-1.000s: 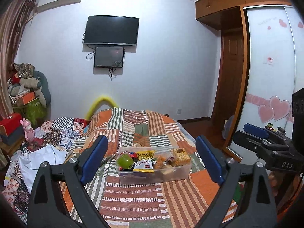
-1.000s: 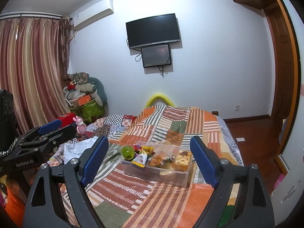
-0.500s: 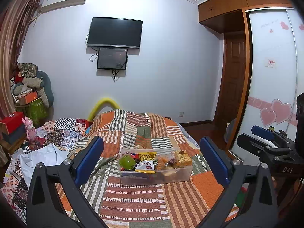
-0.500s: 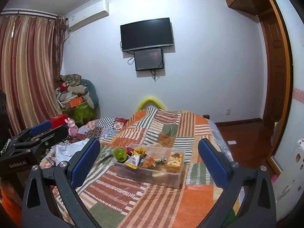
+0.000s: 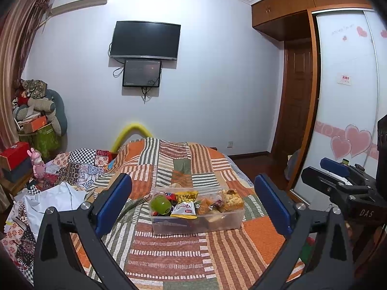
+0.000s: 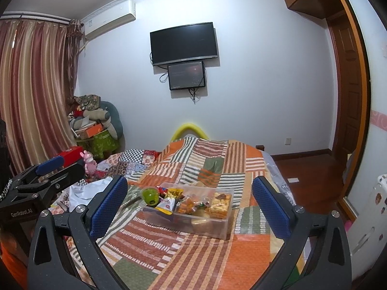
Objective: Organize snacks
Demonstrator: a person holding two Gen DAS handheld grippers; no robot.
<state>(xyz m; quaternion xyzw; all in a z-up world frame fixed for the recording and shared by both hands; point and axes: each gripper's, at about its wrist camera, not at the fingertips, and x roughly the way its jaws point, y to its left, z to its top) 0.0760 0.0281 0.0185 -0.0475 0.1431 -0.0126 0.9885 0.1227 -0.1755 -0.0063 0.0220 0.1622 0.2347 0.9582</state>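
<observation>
A clear plastic box (image 5: 217,222) sits on the patchwork quilt, well ahead of both grippers. In it lie a green cup (image 5: 159,204), a white-and-yellow snack bag (image 5: 185,209), orange packets (image 5: 205,203) and a golden pastry pack (image 5: 232,198). My left gripper (image 5: 192,181) is open wide, nothing between its blue pads. My right gripper (image 6: 189,180) is open just as wide and empty, facing the same box (image 6: 193,224) and green cup (image 6: 151,195) from the right. Each gripper shows at the edge of the other's view.
The quilt-covered bed (image 5: 174,253) fills the foreground. Crumpled cloths (image 5: 53,198), a pink toy (image 5: 36,162) and a red box (image 5: 14,152) lie at its left. A wardrobe with heart stickers (image 5: 348,120) and a wooden door (image 5: 297,96) stand on the right.
Both grippers' jaws have spread wider. The right view has swung slightly, so the box now sits nearer its middle. The box and snacks have not moved.
</observation>
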